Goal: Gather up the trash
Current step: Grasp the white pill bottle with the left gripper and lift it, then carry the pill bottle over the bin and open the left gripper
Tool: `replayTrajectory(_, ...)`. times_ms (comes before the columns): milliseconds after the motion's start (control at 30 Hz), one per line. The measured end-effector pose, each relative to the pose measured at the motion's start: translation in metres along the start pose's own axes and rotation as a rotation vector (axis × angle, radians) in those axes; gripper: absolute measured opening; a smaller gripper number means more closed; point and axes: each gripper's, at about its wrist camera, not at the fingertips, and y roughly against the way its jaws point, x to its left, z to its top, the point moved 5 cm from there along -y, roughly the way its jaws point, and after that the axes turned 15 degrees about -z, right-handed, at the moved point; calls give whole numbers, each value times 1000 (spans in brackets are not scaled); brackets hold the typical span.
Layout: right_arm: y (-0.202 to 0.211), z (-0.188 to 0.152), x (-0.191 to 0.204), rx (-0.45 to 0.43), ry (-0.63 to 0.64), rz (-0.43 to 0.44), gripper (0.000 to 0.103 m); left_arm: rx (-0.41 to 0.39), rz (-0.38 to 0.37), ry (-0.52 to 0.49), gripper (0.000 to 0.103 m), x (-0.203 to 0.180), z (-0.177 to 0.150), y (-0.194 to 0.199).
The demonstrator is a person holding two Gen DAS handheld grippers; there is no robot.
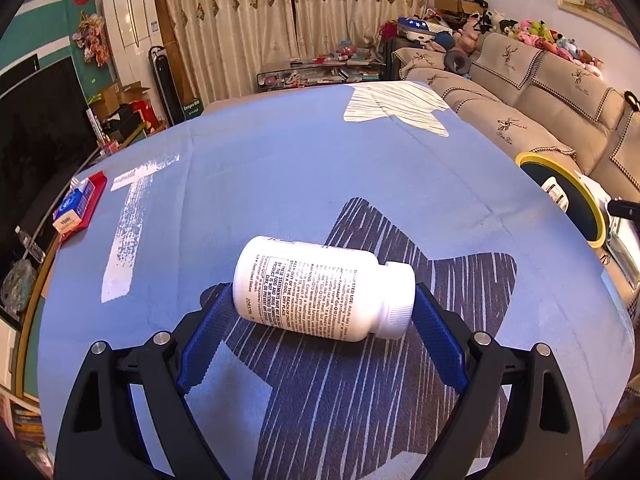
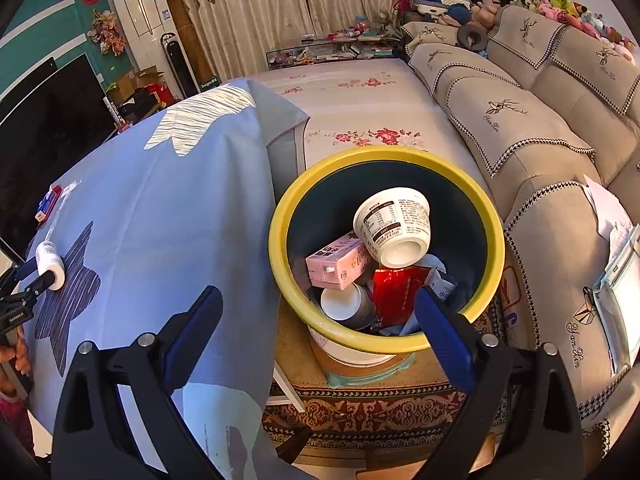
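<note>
A white pill bottle (image 1: 320, 288) lies on its side on the blue star-print cloth (image 1: 280, 168). My left gripper (image 1: 322, 300) is open and straddles it, one blue pad by the bottle's base and the other by its cap; I cannot tell whether they touch. The right wrist view shows the same bottle (image 2: 50, 264) and left gripper (image 2: 40, 276) at the far left. My right gripper (image 2: 316, 300) is open and empty, hanging over the near rim of the yellow-rimmed trash bin (image 2: 400, 152). Inside the bin are a paper bowl (image 2: 394, 224), a pink carton (image 2: 336, 264), a cup and red wrapping.
A red tray with a tissue packet (image 1: 80, 204) sits at the cloth's left edge. The bin (image 1: 576, 196) stands off the table's right side, next to the beige sofa (image 2: 540, 140). A floral cover (image 2: 360, 96) lies beyond it, a patterned rug (image 2: 380, 408) below.
</note>
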Motion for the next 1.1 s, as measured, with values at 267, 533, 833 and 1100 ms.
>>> replayTrajectory(267, -5, -3, 5, 15, 6, 13, 92, 4, -31, 3, 86, 0, 5, -6)
replayTrajectory(533, -6, -5, 9, 20, 16, 25, 92, 19, -52, 5, 88, 1, 9, -12)
replayTrajectory(833, -5, -7, 6, 17, 4, 43, 92, 33, -25, -43, 85, -5, 13, -19)
replayTrajectory(1100, 2, -9, -20, -10, -61, 13, 92, -5, -68, -133, 85, -51, 48, 5)
